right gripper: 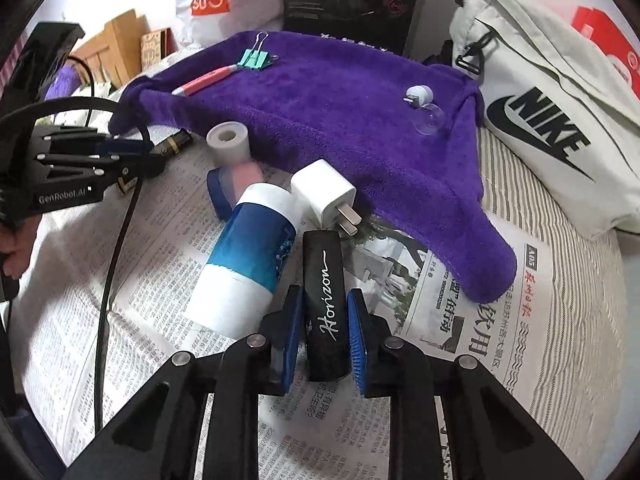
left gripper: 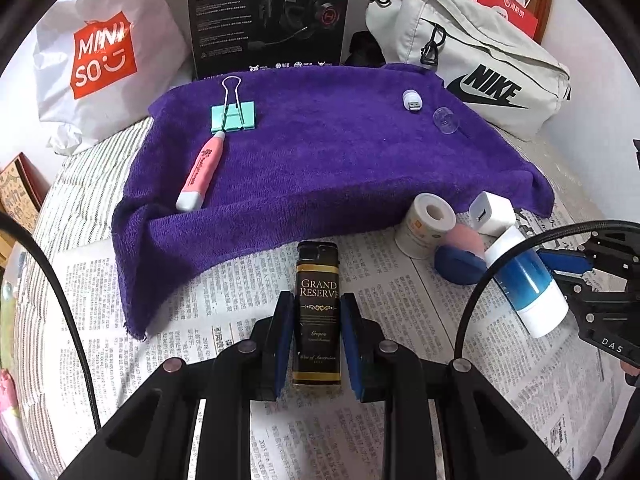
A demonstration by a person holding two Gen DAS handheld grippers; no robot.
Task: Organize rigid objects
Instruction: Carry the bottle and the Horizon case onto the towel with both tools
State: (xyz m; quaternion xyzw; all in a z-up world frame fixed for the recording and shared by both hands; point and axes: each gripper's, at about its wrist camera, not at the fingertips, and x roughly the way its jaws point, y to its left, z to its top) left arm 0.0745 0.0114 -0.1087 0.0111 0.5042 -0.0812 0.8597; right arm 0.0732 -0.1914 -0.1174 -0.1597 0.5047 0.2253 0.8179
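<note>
Rigid objects are partly sorted: on the purple towel (left gripper: 320, 152) lie four, while several wait on the newspaper (left gripper: 400, 320). Our left gripper (left gripper: 316, 340) clamps the gold-banded lighter (left gripper: 318, 312); our right gripper (right gripper: 326, 332) clamps the black Horizon lighter (right gripper: 324, 304), both lengthwise between pads.

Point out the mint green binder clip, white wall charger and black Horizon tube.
Mint green binder clip (left gripper: 233, 117), left wrist view, clip body.
White wall charger (right gripper: 323, 194), right wrist view, top face.
Black Horizon tube (right gripper: 325, 280), right wrist view, lettered side.
</note>
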